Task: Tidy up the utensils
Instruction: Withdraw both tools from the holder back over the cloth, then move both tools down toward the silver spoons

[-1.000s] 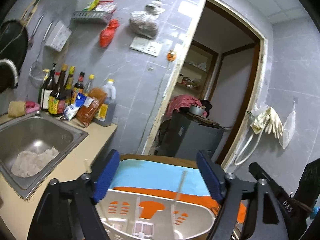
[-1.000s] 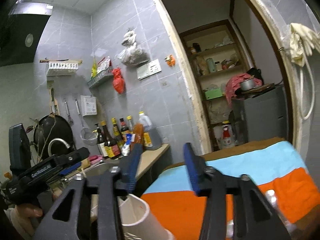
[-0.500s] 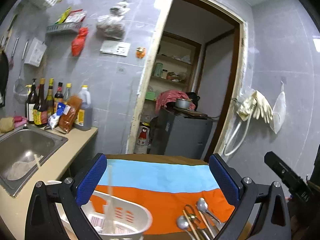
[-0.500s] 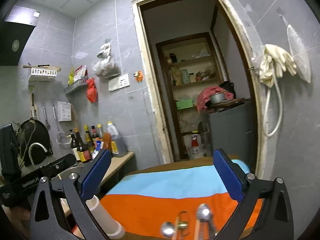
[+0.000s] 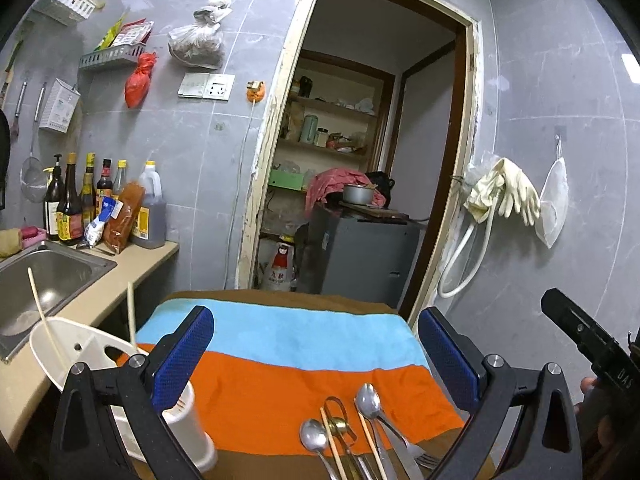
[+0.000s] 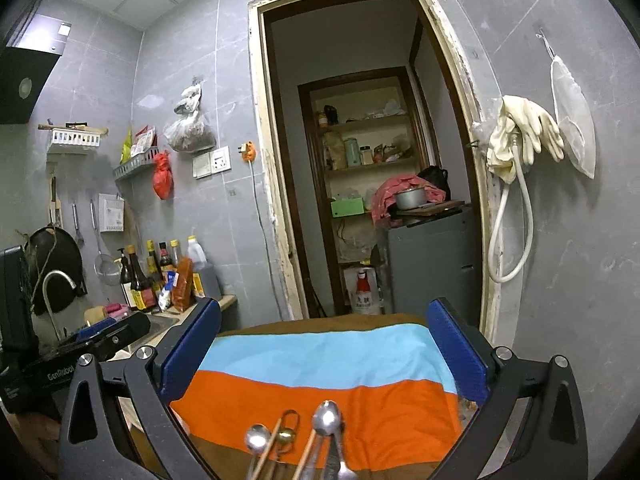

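Note:
A pile of utensils lies at the near edge of the striped cloth: two metal spoons [image 5: 370,398], wooden chopsticks [image 5: 332,444], a fork [image 5: 424,458] and a small tool with a brass end [image 5: 340,424]. They also show in the right wrist view [image 6: 326,424]. A white utensil holder [image 5: 80,356] with two pale chopsticks [image 5: 42,316] in it stands at the cloth's left. My left gripper [image 5: 316,350] is open and empty above the cloth. My right gripper [image 6: 324,350] is open and empty above the utensils.
The table carries a blue, orange and brown cloth [image 5: 288,344]. A counter with a steel sink [image 5: 44,276] and several sauce bottles [image 5: 80,204] is at left. A doorway [image 5: 360,160] with a grey cabinet [image 5: 360,252] lies ahead. Gloves [image 5: 504,196] hang on the right wall.
Both grippers have opened wide and swung to the right, from the utensil holder toward the utensil pile, which has come into view.

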Demonstrator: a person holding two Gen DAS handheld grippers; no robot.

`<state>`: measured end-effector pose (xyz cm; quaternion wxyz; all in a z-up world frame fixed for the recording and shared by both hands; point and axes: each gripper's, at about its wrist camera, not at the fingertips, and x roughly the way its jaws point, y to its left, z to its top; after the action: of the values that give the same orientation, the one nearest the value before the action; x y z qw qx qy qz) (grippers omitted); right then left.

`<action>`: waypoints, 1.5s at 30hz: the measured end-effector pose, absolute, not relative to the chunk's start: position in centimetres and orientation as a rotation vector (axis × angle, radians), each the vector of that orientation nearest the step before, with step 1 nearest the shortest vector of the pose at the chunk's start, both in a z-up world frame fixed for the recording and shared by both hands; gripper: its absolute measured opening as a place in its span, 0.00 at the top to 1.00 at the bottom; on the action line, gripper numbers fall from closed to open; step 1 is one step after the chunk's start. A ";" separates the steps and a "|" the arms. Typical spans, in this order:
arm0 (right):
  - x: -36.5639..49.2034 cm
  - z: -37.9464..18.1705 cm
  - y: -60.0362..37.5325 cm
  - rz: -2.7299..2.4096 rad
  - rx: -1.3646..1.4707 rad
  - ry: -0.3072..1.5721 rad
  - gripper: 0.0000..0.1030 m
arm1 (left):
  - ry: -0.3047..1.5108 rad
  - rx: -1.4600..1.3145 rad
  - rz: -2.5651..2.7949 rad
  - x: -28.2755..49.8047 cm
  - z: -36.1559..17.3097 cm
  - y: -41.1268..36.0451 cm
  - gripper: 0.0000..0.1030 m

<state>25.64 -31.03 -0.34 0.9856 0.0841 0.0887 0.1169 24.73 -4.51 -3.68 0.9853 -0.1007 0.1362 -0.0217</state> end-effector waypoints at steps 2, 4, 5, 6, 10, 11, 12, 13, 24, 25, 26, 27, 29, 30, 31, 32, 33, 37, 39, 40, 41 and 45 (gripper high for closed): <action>25.9 -1.1 -31.6 0.241 0.165 0.192 0.02 | 0.290 -0.193 -0.030 24.8 -4.3 -5.3 0.00; 26.4 -2.0 -32.2 0.250 0.162 0.212 0.02 | 0.307 -0.189 -0.017 25.0 -5.0 -5.9 0.00; 26.6 -2.5 -32.5 0.253 0.165 0.224 0.02 | 0.314 -0.188 -0.014 25.1 -5.3 -6.2 0.00; 26.9 -3.0 -32.8 0.255 0.168 0.236 0.02 | 0.326 -0.185 -0.011 25.2 -5.7 -6.5 0.00; 28.3 -5.2 -34.1 0.267 0.175 0.296 0.02 | 0.372 -0.167 -0.004 25.9 -7.0 -7.4 0.00; 28.7 -5.7 -34.3 0.270 0.173 0.312 0.02 | 0.385 -0.167 -0.005 26.1 -7.3 -7.5 0.00; 29.1 -6.2 -34.5 0.271 0.171 0.332 0.02 | 0.404 -0.169 -0.006 26.3 -7.8 -7.7 0.00; 29.8 -6.8 -34.8 0.275 0.171 0.358 0.02 | 0.416 -0.173 -0.008 26.6 -8.2 -7.8 0.00; 34.5 -13.4 -35.4 0.376 0.214 0.561 0.07 | 0.578 -0.248 -0.023 29.3 -13.0 -8.3 0.03; 34.8 -13.9 -35.2 0.391 0.217 0.579 0.14 | 0.598 -0.250 -0.024 29.5 -13.5 -8.3 0.06; 35.2 -14.4 -34.9 0.402 0.218 0.598 0.17 | 0.617 -0.251 -0.023 29.7 -14.0 -8.2 0.08; 35.7 -15.0 -34.5 0.415 0.217 0.626 0.23 | 0.632 -0.253 -0.021 29.8 -14.3 -8.2 0.12; 36.2 -16.0 -34.0 0.433 0.219 0.656 0.26 | 0.665 -0.263 -0.017 30.1 -15.1 -8.0 0.15; 36.5 -16.5 -33.7 0.444 0.216 0.672 0.27 | 0.675 -0.266 -0.015 30.2 -15.4 -8.0 0.17; 36.7 -17.0 -33.5 0.458 0.215 0.684 0.30 | 0.688 -0.272 -0.016 30.4 -15.8 -7.9 0.20; 36.9 -17.3 -33.2 0.471 0.212 0.696 0.31 | 0.700 -0.279 -0.017 30.6 -16.1 -7.8 0.21; 37.2 -17.6 -33.0 0.480 0.208 0.706 0.31 | 0.710 -0.286 -0.018 30.8 -16.3 -7.7 0.23; 38.2 -19.1 -31.8 0.523 0.189 0.756 0.42 | 0.748 -0.311 -0.016 31.4 -17.1 -7.4 0.30; 38.8 -19.6 -31.2 0.547 0.186 0.774 0.46 | 0.765 -0.326 -0.016 31.7 -17.5 -7.2 0.33; 39.1 -19.9 -31.0 0.555 0.184 0.785 0.51 | 0.773 -0.332 -0.016 31.9 -17.7 -7.1 0.34; 39.6 -20.2 -30.6 0.568 0.181 0.803 0.53 | 0.788 -0.340 -0.015 32.1 -18.0 -7.0 0.35; 41.2 -21.6 -29.5 0.622 0.183 0.875 0.66 | 0.832 -0.369 -0.014 32.8 -18.8 -6.8 0.44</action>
<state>41.24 -29.53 -21.61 0.8553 0.0872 0.4163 0.2961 32.82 -6.75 -18.75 0.8982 -0.1781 0.4019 -0.0067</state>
